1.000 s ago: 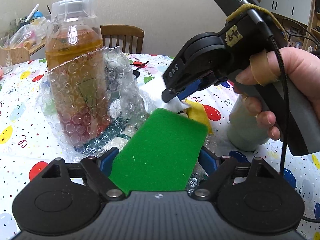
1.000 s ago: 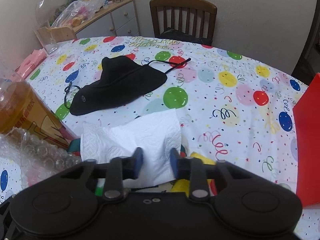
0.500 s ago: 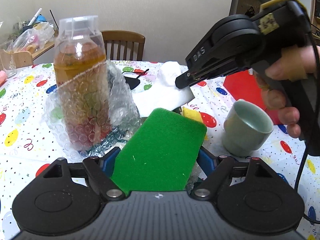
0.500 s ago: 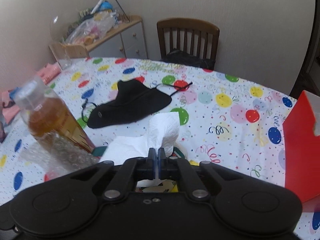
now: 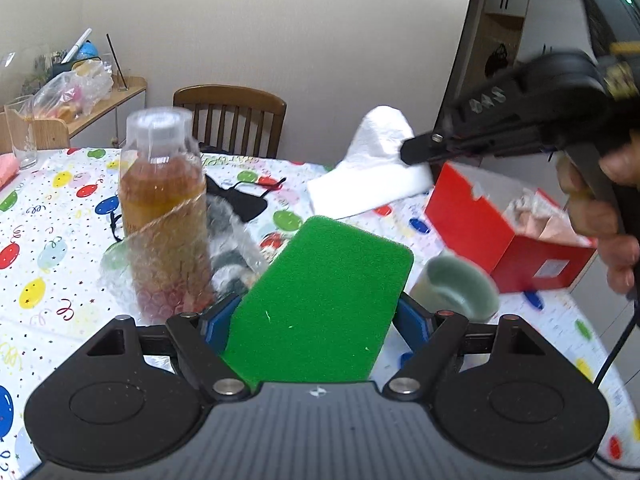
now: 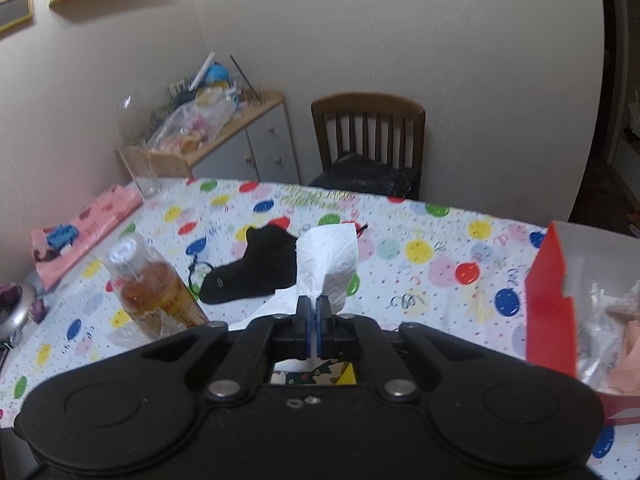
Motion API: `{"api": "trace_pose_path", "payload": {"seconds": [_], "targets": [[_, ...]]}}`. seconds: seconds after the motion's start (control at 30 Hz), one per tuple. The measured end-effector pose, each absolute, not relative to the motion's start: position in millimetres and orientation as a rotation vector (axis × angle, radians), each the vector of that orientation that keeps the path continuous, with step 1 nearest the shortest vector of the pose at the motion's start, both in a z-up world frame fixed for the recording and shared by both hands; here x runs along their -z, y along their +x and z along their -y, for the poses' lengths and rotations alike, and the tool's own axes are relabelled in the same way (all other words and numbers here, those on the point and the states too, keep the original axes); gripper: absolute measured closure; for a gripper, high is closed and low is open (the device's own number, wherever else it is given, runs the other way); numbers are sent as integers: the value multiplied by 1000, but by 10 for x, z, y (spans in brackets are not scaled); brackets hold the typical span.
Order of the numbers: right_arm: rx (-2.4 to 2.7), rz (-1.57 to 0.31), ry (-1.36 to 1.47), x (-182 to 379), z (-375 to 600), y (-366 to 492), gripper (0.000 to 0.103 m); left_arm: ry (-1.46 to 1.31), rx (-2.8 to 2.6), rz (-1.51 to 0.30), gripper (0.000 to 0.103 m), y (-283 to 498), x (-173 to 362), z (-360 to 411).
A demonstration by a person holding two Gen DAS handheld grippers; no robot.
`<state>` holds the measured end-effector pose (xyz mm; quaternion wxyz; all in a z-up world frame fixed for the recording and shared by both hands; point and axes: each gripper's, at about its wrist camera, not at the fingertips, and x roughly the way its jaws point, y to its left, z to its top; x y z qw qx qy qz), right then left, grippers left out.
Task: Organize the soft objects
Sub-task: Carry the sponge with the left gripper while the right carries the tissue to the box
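Observation:
My left gripper (image 5: pixel 318 322) is shut on a green sponge (image 5: pixel 324 300), its blue pads pressing the sponge's two long sides, and holds it above the table. My right gripper (image 6: pixel 313 307) is shut on a white paper towel (image 6: pixel 328 258), which hangs lifted off the table; in the left wrist view the same paper towel (image 5: pixel 374 168) dangles from the right gripper (image 5: pixel 414 152) at upper right. A black face mask (image 6: pixel 260 268) lies flat on the balloon-print tablecloth (image 6: pixel 420 240) beyond the towel. A red box (image 5: pixel 504 236) with crumpled soft items inside stands at the right.
A bottle of amber liquid (image 5: pixel 164 208), half wrapped in bubble wrap, stands at left. A grey-green cup (image 5: pixel 456 288) sits near the red box (image 6: pixel 556 304). A pink cloth (image 6: pixel 84 236) and a drinking glass (image 6: pixel 140 172) lie at the far left; a wooden chair (image 6: pixel 368 140) stands behind the table.
My right gripper closed on the paper towel and lifted it off the table, up and to the right. My left gripper rose a little with the sponge still in it.

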<state>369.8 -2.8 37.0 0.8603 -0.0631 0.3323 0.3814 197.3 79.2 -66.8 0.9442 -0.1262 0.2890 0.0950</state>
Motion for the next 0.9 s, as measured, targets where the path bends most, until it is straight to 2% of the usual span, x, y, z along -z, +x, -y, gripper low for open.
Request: {"api": "trace_pose_path", "payload": {"seconds": [0.43, 0.9], "targets": [[-741, -587, -42, -875, 926, 3676, 102, -230, -148, -511, 22, 2127, 90, -345], [-598, -536, 47, -974, 2124, 4025, 102, -140, -104, -523, 21, 2808, -209, 374]]}}
